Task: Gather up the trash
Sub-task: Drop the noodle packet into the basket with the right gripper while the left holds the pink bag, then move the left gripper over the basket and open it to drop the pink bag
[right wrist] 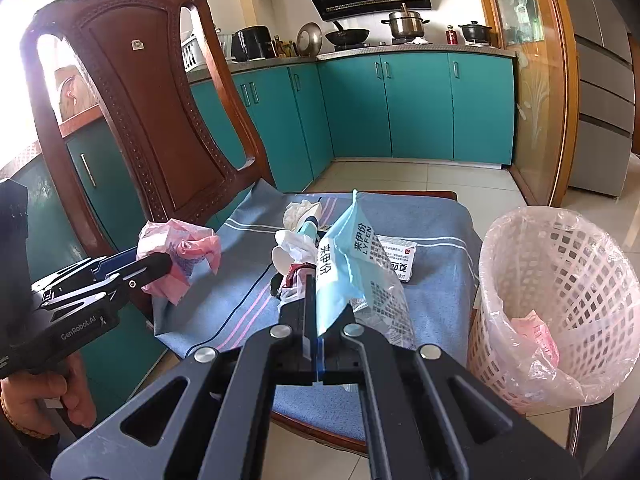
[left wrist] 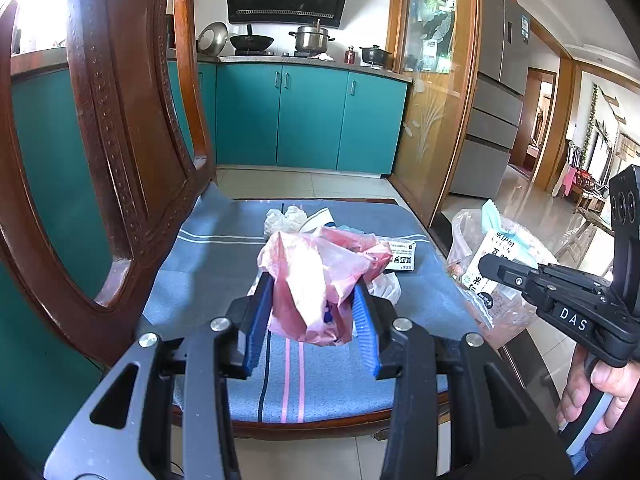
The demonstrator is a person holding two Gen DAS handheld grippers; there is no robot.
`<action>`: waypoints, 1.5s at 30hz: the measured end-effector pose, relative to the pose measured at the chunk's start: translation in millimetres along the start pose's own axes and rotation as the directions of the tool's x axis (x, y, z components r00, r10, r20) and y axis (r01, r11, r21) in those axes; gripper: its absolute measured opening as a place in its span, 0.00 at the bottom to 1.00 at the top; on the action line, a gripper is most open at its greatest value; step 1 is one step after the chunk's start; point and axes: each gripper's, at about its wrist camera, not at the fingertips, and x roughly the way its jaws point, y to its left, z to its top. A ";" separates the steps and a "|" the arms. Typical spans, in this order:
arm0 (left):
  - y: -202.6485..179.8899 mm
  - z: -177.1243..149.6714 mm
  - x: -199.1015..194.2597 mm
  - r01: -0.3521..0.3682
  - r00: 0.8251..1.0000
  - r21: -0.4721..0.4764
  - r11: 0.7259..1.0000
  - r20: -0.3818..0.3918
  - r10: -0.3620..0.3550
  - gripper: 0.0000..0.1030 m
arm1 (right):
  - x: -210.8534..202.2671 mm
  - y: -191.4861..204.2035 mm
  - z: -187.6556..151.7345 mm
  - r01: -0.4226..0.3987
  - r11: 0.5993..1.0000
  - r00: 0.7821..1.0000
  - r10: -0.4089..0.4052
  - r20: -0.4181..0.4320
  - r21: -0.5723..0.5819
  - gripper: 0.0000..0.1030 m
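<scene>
Above cushion (right wrist: 436, 216), wrapper (right wrist: 352, 264) upright (lengthwise).

Chair seat (right wrist: 432, 216) w/ cloth is sitting in front of cabinets (right wrist: 420, 104); chair back (right wrist: 132, 92) is rising at its left. Trash pile (right wrist: 298, 236) is lying mid-seat, w/ a box (right wrist: 400, 258) just right of it. Basket (right wrist: 560, 300) is standing right of seat, on floor, w/ a scrap (right wrist: 534, 334) inside. Left gripper (left wrist: 314, 304) is holding a bag (left wrist: 316, 280) above seat's left part. Right gripper (right wrist: 312, 300) is holding a packet (right wrist: 352, 272) above seat's near edge, left of basket. Pots (right wrist: 402, 24) are sitting on counter behind.
</scene>
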 end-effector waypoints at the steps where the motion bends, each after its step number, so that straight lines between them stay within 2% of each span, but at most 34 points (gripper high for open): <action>1: 0.8 -0.4 0.2 0.000 1.000 -0.001 1.000 0.000 0.000 0.39 | -0.3 -0.9 0.2 0.002 1.000 1.000 -0.002 0.002 0.001 0.01; 3: 1.7 -0.7 0.0 -0.001 1.000 -0.001 1.000 0.001 0.001 0.39 | -3.2 -3.1 1.1 0.013 1.000 1.000 -0.013 0.020 0.007 0.01; 6: 2.9 -1.4 -0.6 -0.003 1.000 -0.004 1.000 0.001 0.003 0.39 | -19.2 -20.4 12.3 0.061 0.998 0.994 -0.063 0.093 0.018 0.01; 10: 4.7 -2.6 -1.1 -0.006 1.000 -0.007 1.000 0.000 0.006 0.39 | -39.3 -84.6 28.7 0.169 0.976 0.968 -0.191 0.161 0.140 0.01; 14: 4.7 -2.8 -1.3 -0.005 1.000 -0.009 1.000 -0.002 0.005 0.39 | -52.7 -146.4 30.4 0.234 0.932 0.944 -0.286 0.165 0.277 0.01; 16: 3.5 -2.6 -1.2 -0.002 1.000 -0.005 1.000 -0.004 0.002 0.39 | -52.5 -168.8 27.4 0.259 0.911 0.939 -0.315 0.136 0.322 0.01; 17: 1.8 -2.4 -1.0 -0.002 1.000 0.000 1.000 -0.004 0.002 0.39 | -47.9 -178.7 24.5 0.271 0.901 0.943 -0.320 0.096 0.340 0.11; 18: 0.8 -2.4 -0.7 -0.002 1.000 0.003 1.000 -0.005 0.002 0.39 | -42.4 -187.1 21.4 0.287 0.888 0.945 -0.325 0.046 0.359 0.36; 19: -0.1 -3.0 -0.1 -0.002 1.000 0.007 1.000 -0.006 0.002 0.39 | -39.7 -193.5 17.3 0.301 0.873 0.943 -0.332 0.015 0.385 0.53; 20: -0.9 -3.5 0.5 -0.002 1.000 0.010 1.000 -0.008 0.002 0.39 | -40.6 -197.8 13.9 0.307 0.857 0.940 -0.341 0.007 0.414 0.76; 21: -1.9 -3.8 1.0 -0.003 1.000 0.012 1.000 -0.011 0.003 0.39 | -45.9 -200.3 12.1 0.308 0.844 0.935 -0.354 0.025 0.439 0.83; 24: -3.2 -4.9 3.1 -0.005 1.000 0.018 1.000 -0.016 0.005 0.39 | -70.7 -197.7 12.2 0.293 0.832 0.913 -0.389 0.120 0.470 0.93; 29: -14.0 -8.3 7.2 0.011 1.000 0.051 0.999 -0.023 -0.010 0.39 | -98.0 -191.4 11.5 0.250 0.830 0.879 -0.411 0.243 0.499 0.96; 35: -43.4 -10.2 15.2 0.047 0.999 0.105 0.993 -0.022 -0.045 0.40 | -112.0 -176.1 17.8 0.290 0.834 0.813 -0.474 0.338 0.470 0.97; 36: -51.5 -9.2 18.0 0.060 0.998 0.112 0.992 -0.026 -0.058 0.40 | -111.7 -175.2 18.4 0.299 0.835 0.808 -0.479 0.343 0.462 0.97; 41: -104.3 2.5 37.7 0.149 0.988 0.150 0.977 -0.052 -0.143 0.40 | -107.1 -177.2 19.8 0.300 0.838 0.814 -0.474 0.335 0.455 0.97; 44: -152.3 17.1 56.2 0.225 0.974 0.162 0.961 -0.071 -0.216 0.43 | -111.9 -178.9 17.8 0.306 0.829 0.807 -0.487 0.334 0.468 0.97; 45: -167.2 21.6 61.6 0.248 0.968 0.165 0.955 -0.077 -0.238 0.43 | -114.6 -181.9 16.6 0.317 0.818 0.796 -0.504 0.334 0.480 0.97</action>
